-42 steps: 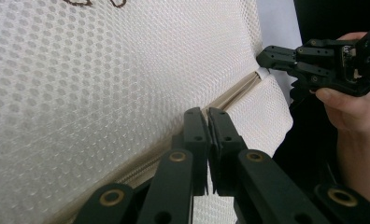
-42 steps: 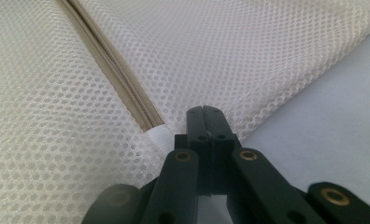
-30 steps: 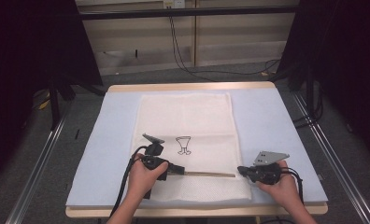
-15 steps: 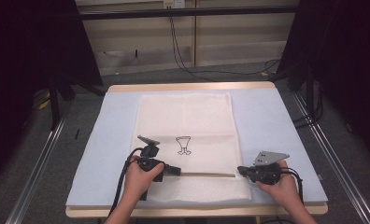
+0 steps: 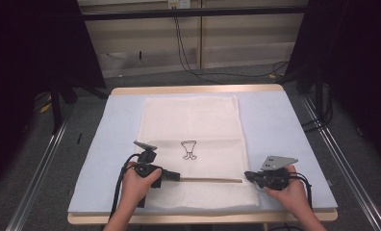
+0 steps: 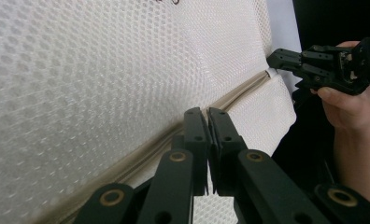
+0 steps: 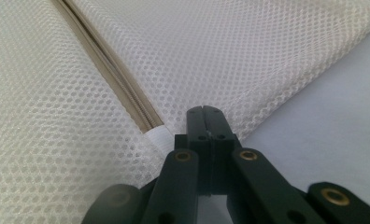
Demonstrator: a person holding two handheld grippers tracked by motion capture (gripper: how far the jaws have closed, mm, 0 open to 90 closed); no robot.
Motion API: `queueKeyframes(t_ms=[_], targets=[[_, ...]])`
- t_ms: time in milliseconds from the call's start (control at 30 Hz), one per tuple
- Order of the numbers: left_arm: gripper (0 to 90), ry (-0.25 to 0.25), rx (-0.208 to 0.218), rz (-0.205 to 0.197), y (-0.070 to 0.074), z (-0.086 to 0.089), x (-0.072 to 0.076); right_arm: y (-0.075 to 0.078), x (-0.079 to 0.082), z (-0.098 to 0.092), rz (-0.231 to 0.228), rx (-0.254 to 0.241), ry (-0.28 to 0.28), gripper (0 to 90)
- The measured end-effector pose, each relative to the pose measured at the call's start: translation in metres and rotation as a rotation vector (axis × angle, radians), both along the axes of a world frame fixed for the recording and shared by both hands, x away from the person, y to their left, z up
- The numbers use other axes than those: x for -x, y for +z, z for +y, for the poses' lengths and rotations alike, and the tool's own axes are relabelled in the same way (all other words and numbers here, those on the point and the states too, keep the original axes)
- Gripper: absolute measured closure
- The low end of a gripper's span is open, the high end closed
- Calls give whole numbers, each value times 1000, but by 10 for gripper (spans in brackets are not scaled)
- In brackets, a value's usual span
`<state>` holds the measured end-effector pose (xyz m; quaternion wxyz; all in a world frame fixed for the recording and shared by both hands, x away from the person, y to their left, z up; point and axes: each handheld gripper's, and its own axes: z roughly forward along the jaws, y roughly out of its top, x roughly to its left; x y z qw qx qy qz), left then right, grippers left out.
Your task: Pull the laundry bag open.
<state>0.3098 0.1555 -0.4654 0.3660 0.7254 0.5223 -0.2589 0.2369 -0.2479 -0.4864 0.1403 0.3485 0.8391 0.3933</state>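
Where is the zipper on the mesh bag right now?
In the high view, the zipper runs across the near part of the mesh bag, between the left gripper and right gripper.

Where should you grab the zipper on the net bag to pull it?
Probably at the zipper slider, which I can't make out; the left gripper is shut on that line. Come in low, along the line, since the mesh bag lies flat. The right gripper, shut by the zipper's white end tab, would steady it.
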Motion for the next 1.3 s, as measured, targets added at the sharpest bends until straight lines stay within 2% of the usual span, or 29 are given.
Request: queueKeyframes(t_ms=[200, 300, 433, 500, 567, 867, 1033, 1233, 1300], targets=[[874, 5, 7, -2, 1, 3, -1, 0, 0, 0, 1, 2, 6, 900], [873, 0, -5, -5, 1, 4, -2, 0, 0, 0, 2, 0, 2, 900], [873, 1, 7, 10, 1, 4, -3, 0, 0, 0, 2, 2, 1, 900], [874, 1, -8, -2, 1, 4, -2, 0, 0, 0, 2, 1, 2, 900], [873, -10, -2, -7, 1, 7, -3, 0, 0, 0, 3, 1, 1, 900], [873, 23, 0, 15, 3, 16, -2, 0, 0, 0, 7, 0, -4, 900], [873, 31, 6, 1, 3, 25, -2, 0, -1, 0, 6, -1, 0, 900], [873, 62, 15, 12, 5, 37, -1, 0, -1, 1, 4, 1, 0, 900], [873, 59, 23, 16, 4, 40, -1, 0, -1, 1, 3, 3, -3, 900]])
